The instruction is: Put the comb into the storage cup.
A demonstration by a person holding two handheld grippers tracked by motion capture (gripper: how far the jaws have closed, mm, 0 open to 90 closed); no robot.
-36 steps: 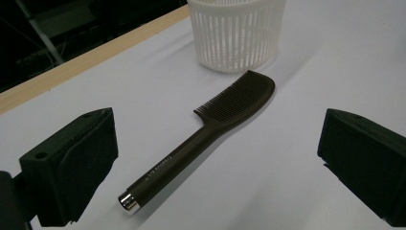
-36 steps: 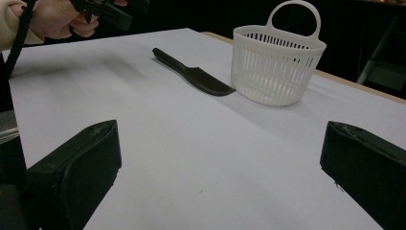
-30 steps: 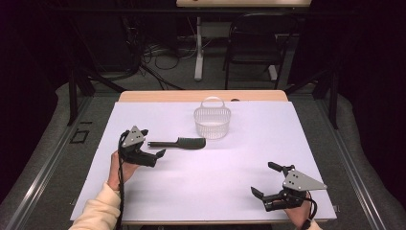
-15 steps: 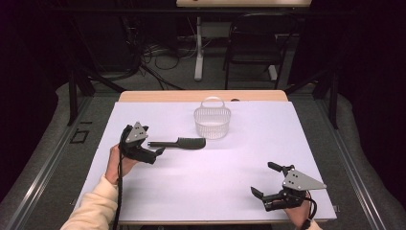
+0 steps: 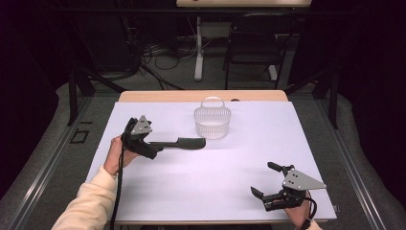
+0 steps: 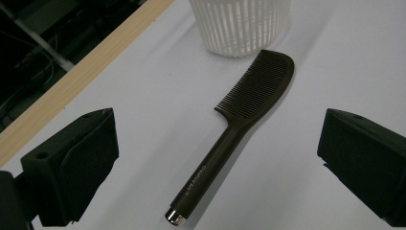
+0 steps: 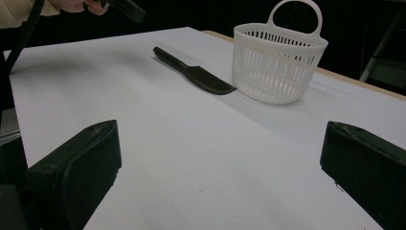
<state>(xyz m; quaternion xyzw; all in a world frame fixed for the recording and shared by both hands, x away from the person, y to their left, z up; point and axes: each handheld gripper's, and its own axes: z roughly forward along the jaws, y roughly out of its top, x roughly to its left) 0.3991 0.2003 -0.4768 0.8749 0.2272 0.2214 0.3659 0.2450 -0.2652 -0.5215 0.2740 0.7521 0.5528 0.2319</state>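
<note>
A long dark brown plastic comb (image 6: 239, 139) with a round tapering handle, small pale lettering along it and a metal-coloured cap at its end lies flat on the table (image 5: 220, 177), its row of fine teeth at the far half, and its rounded tip just beside a white slotted plastic basket with a loop handle (image 5: 212, 120); whether tip and basket touch is not clear. The left tool (image 5: 152, 149) is spread wide, its two black jaws standing either side of the comb's handle end in the left gripper view, gripping nothing and not touching the comb. The right tool (image 5: 269, 186) is also released, jaws far apart and holding nothing, near the table's front right corner, well apart from comb and basket. The table has a white cover with a pale wooden edge at its far side. Beyond it the room is dark, with cables on a grey floor (image 5: 158, 81), a black chair (image 5: 258, 45) and a white stand leg (image 5: 198, 48).
</note>
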